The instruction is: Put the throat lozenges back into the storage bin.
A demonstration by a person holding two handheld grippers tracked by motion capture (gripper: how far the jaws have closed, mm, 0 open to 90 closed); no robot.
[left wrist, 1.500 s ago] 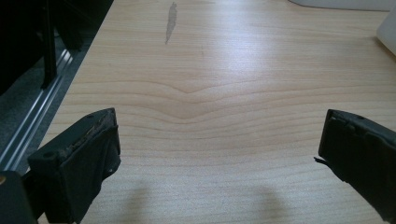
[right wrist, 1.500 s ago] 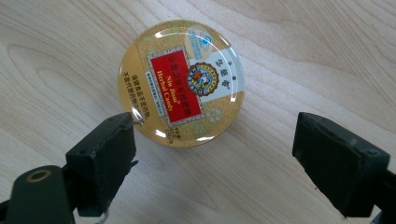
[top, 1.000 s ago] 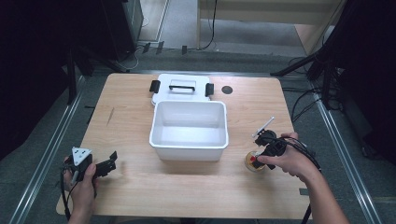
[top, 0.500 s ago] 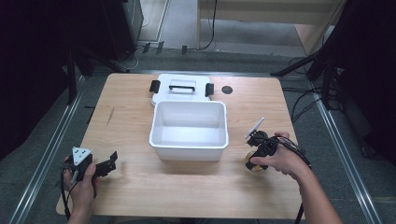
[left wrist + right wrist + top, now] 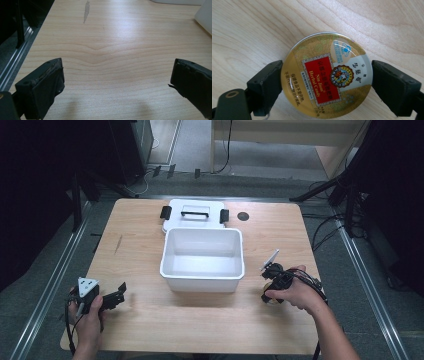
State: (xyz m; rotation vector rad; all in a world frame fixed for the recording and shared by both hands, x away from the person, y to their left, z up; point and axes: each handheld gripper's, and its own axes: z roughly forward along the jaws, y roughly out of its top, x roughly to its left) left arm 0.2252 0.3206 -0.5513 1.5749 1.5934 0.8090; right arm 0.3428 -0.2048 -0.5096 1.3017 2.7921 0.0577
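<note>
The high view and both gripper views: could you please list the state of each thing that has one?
White bin: open, empty.
Lid: off, flat on the table behind the bin.
Candy tin: closed, lying flat between the right gripper's jaws.
Left gripper: open, holding nothing.
Right gripper: jaws against the tin's sides.

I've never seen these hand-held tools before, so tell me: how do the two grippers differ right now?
The left gripper has its jaws spread wide over bare wood with nothing between them, while the right gripper has its jaws at either side of a round candy tin. The left gripper sits well left of the white bin; the right gripper sits just right of it. Both are black, hand-held and low over the table.
</note>
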